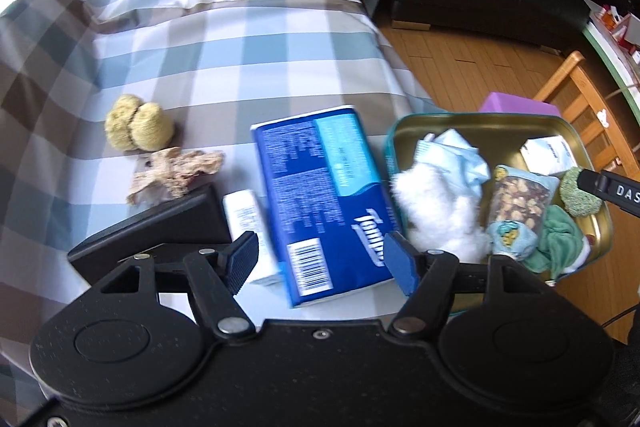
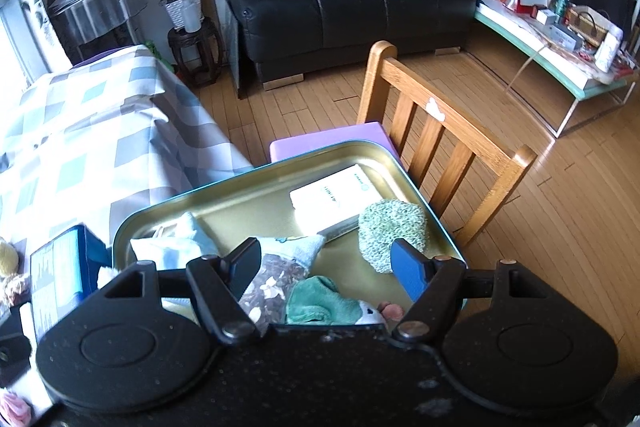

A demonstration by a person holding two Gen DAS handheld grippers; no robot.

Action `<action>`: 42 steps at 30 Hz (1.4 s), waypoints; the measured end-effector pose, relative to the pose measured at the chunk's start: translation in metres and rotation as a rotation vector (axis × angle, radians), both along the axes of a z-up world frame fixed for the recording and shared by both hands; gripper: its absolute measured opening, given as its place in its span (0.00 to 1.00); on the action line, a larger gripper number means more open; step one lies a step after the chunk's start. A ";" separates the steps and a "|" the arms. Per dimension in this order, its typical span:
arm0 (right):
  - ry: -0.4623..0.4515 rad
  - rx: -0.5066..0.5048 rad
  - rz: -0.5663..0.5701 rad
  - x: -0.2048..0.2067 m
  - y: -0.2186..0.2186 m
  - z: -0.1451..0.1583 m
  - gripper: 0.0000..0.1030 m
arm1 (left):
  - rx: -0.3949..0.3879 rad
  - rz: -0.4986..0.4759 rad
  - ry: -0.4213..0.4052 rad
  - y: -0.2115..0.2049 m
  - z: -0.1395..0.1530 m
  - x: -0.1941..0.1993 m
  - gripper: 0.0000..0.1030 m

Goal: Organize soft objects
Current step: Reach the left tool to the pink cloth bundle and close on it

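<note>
Task partly complete: the gold tin (image 1: 500, 125) already holds white fluff (image 1: 436, 211), a green cloth (image 2: 316, 301) and a green scrubber (image 2: 394, 229), while at its 9 o'clock the tissue pack (image 1: 320, 199), yellow sponge (image 1: 138, 123) and beige rag (image 1: 176, 173) remain on the counter (image 1: 240, 59); left tongs (image 1: 320, 261) and right tongs (image 2: 326, 273) both hang open, gripping nothing.

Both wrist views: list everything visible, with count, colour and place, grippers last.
Tissue pack: one, blue, on the checked cloth beside the tin.
Sponge: one, yellow, left on the cloth.
Tin tray: one, gold inside, at the table edge.
White box: one, in the tin's far corner.
Green scrubber: one, in the tin.
Green cloth: one, near side of the tin.
Wooden chair: one, behind the tin.
Left gripper: open, above the tissue pack.
Right gripper: open, above the tin.
</note>
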State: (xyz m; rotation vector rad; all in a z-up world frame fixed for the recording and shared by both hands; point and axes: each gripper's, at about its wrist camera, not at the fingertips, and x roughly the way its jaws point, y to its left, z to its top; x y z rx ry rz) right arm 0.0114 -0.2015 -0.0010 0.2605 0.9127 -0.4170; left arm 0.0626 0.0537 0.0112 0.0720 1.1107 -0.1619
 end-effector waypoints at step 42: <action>-0.192 -0.131 0.522 -0.043 0.146 0.016 0.71 | 0.034 0.329 0.148 0.163 -0.080 -0.026 0.64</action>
